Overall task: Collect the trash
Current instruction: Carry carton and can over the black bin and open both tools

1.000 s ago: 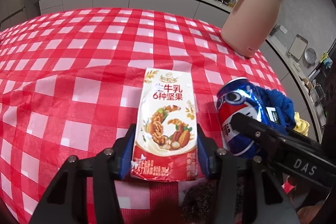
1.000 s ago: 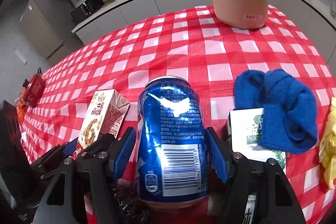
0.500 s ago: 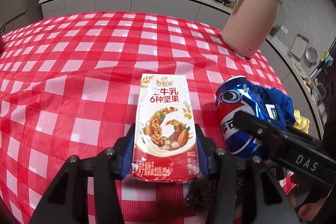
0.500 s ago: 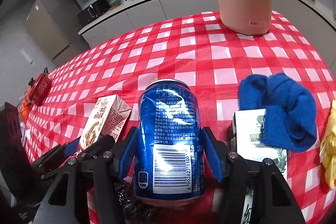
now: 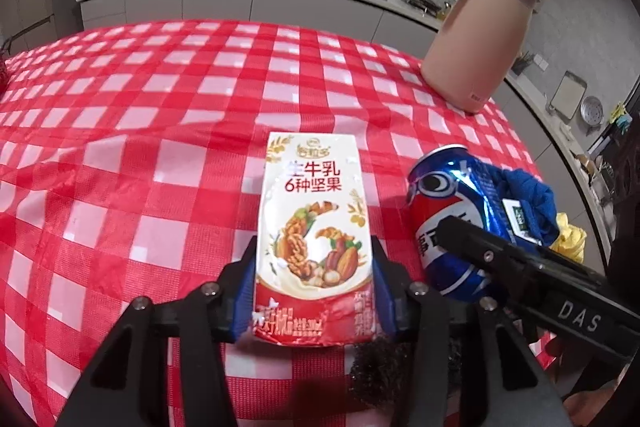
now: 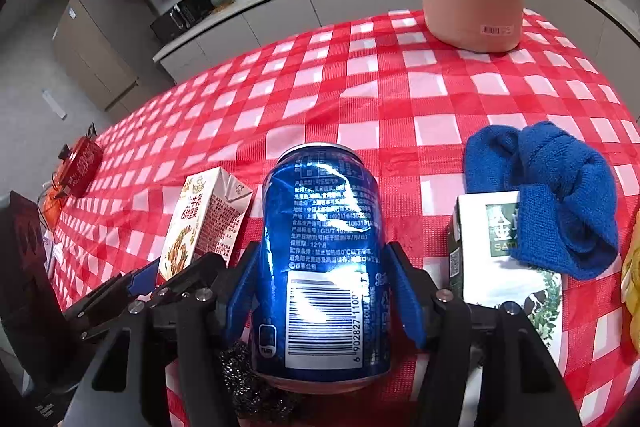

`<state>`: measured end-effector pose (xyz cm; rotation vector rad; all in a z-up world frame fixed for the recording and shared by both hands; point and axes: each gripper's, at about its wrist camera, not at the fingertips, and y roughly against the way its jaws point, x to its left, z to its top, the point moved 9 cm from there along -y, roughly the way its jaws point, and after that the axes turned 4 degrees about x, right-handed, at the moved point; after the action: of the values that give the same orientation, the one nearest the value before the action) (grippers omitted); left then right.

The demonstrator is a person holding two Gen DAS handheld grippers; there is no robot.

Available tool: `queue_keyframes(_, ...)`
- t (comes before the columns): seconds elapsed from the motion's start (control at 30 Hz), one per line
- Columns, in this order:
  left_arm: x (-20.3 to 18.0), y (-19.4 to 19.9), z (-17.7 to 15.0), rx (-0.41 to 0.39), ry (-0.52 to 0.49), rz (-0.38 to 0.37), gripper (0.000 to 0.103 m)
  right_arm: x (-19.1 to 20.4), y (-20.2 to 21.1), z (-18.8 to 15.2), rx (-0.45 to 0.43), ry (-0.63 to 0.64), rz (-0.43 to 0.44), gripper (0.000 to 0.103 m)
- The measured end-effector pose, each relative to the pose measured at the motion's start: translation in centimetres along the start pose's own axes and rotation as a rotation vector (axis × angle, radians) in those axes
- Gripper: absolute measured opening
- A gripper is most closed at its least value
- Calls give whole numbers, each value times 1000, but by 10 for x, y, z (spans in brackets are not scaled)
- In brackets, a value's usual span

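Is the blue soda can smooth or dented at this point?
Dented. The blue can, between the right gripper's blue pads, shows creases across its upper wall, and its side is buckled in the left wrist view.

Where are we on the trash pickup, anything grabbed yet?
Done: nothing looks binned; no bin is in view. In hand: the left gripper is clamped on the nut-milk carton, and the right gripper grips the dented blue cola can; both items look lifted off the checked tablecloth. Left: the green-and-white carton under the blue cloth, and possibly the steel-wool scrubber.
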<state>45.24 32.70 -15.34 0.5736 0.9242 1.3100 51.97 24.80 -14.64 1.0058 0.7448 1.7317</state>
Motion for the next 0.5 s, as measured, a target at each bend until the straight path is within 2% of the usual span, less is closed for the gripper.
queue_keyframes(0.2, -6, 24, 7, -76, -20, -3, 51, 5, 23, 9, -71, 15, 17, 63)
queue_keyframes(0.5, -28, 53, -2, -127, -32, -7, 51, 0, 68, 5, -135, 23, 50, 63)
